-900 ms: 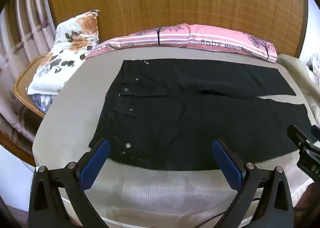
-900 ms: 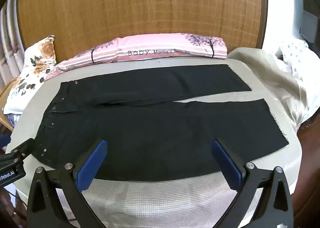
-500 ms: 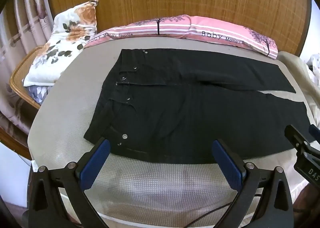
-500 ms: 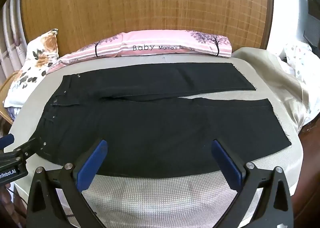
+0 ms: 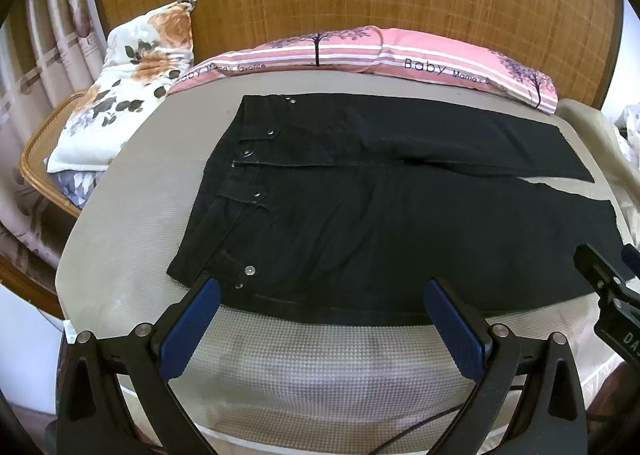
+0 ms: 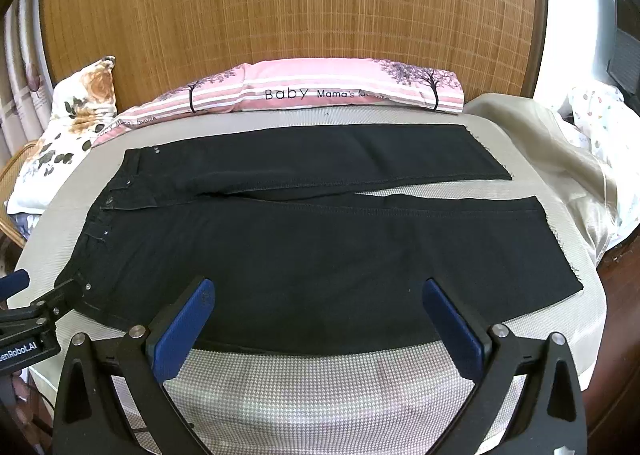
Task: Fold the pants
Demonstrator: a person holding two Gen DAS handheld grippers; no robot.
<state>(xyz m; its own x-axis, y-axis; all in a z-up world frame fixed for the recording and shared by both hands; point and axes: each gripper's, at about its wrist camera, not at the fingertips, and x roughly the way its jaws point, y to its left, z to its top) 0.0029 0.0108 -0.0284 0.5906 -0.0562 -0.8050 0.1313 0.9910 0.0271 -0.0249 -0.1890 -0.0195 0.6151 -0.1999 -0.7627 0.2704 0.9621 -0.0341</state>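
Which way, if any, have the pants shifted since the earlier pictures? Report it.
No. The pants lie spread flat as before, their far leg just as close to the pink pillow.

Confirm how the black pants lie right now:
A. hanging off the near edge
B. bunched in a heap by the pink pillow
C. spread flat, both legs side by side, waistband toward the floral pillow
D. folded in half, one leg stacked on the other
C: the black pants lie flat with a gap between the two legs, waistband snaps toward the floral pillow; both the left gripper and the right gripper are open and empty.
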